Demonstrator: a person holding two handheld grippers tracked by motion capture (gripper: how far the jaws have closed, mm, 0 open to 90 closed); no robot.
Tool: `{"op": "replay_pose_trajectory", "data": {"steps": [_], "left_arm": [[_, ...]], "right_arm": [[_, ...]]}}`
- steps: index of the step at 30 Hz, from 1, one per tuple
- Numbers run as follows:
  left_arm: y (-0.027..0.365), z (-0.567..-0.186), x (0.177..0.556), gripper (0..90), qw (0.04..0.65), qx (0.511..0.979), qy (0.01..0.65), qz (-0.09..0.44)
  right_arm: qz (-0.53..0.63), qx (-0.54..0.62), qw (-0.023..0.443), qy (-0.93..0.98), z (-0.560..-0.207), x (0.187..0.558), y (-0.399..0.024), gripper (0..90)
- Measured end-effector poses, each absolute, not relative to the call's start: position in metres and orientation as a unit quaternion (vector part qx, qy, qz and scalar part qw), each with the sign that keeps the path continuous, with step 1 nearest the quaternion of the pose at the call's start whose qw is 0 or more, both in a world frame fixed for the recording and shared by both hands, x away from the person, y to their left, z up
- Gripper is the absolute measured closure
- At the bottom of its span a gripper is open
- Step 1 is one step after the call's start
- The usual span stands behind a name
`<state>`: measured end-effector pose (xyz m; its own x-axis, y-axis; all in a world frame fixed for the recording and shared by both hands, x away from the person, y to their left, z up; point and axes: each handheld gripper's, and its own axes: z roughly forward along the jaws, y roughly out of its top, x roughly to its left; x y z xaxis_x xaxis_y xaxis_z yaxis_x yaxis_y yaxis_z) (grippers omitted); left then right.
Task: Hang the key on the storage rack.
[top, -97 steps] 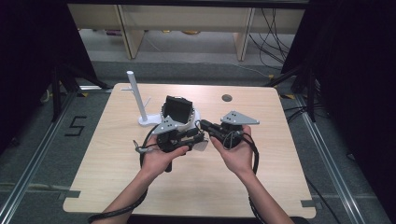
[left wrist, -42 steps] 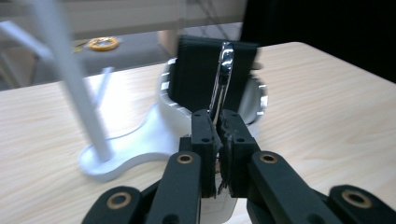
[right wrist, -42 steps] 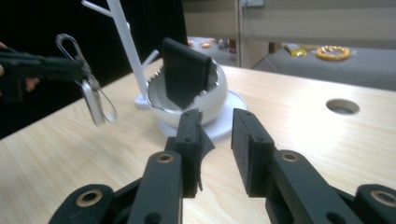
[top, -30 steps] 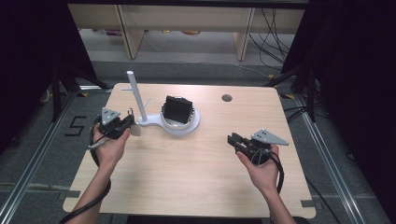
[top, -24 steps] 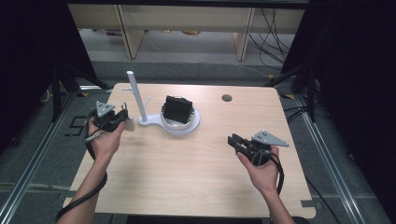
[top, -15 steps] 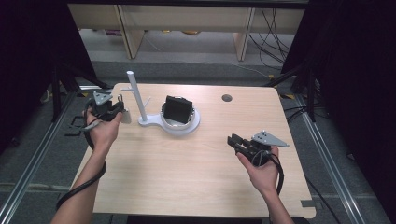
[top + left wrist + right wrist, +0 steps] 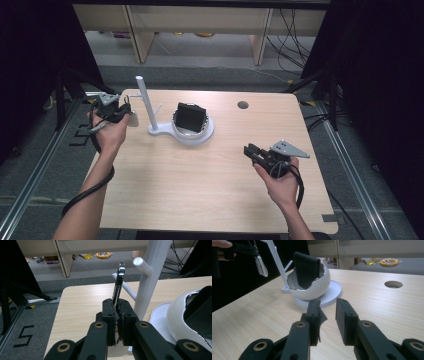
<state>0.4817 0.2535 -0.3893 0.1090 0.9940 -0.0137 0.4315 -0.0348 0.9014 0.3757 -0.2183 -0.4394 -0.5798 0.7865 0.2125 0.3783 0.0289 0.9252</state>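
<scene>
The left gripper point(image 7: 117, 315) is clamped on a thin metal key ring point(image 7: 119, 281) that rises edge-on from between its pads; below it hangs a small pale fob point(image 7: 133, 119), seen from the right gripper view just beside the stand's post point(image 7: 274, 255). Ahead and slightly to the right of these jaws stands the white stand point(image 7: 152, 275), its short peg point(image 7: 142, 265) just beyond the ring's top; further right sits the white bowl point(image 7: 180, 320) with a black wallet point(image 7: 190, 117) upright in it.

The right gripper point(image 7: 328, 320) hovers low over the wooden table point(image 7: 200, 185), jaws apart with nothing between them; the bowl lies straight ahead of it, well apart.

Likely risks: the ring stands edge-on to the peg, so it may strike the peg's tip rather than slide over it; a push against the slim post could tip or shift the stand; the dangling fob could swing and catch on the lower arm point(image 7: 125, 286); the narrow grip on the ring could slip.

No brand or label is legible on these things; a mark like "5" shows on the floor point(image 7: 22, 336) to the left.
</scene>
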Motion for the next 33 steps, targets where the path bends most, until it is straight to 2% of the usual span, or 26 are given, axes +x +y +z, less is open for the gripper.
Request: {"op": "replay_pose_trajectory", "data": {"steps": [1,4,5,17,25,26,33], "left_arm": [[0.253,-0.389,0.482,84.9,0.401,0.627,0.568,0.352],[0.252,-0.387,0.481,84.9,0.400,0.627,0.565,0.357],[0.251,-0.387,0.481,84.9,0.399,0.628,0.564,0.358],[0.241,-0.383,0.476,84.8,0.386,0.633,0.556,0.376],[0.233,-0.385,0.474,84.6,0.366,0.640,0.544,0.400],[0.233,-0.385,0.474,84.6,0.365,0.641,0.543,0.402],[0.229,-0.382,0.472,84.4,0.360,0.646,0.532,0.413]], "right_arm": [[0.551,0.435,0.171,0.691,-0.438,0.374,-0.217,73.8],[0.554,0.417,0.192,0.695,-0.441,0.377,-0.218,73.9],[0.555,0.428,0.178,0.690,-0.441,0.376,-0.217,73.9],[0.551,0.420,0.189,0.696,-0.443,0.378,-0.220,74.0],[0.545,0.426,0.184,0.698,-0.445,0.379,-0.221,73.9],[0.543,0.440,0.172,0.694,-0.445,0.377,-0.219,73.9],[0.548,0.429,0.178,0.696,-0.447,0.381,-0.222,73.9]]}}
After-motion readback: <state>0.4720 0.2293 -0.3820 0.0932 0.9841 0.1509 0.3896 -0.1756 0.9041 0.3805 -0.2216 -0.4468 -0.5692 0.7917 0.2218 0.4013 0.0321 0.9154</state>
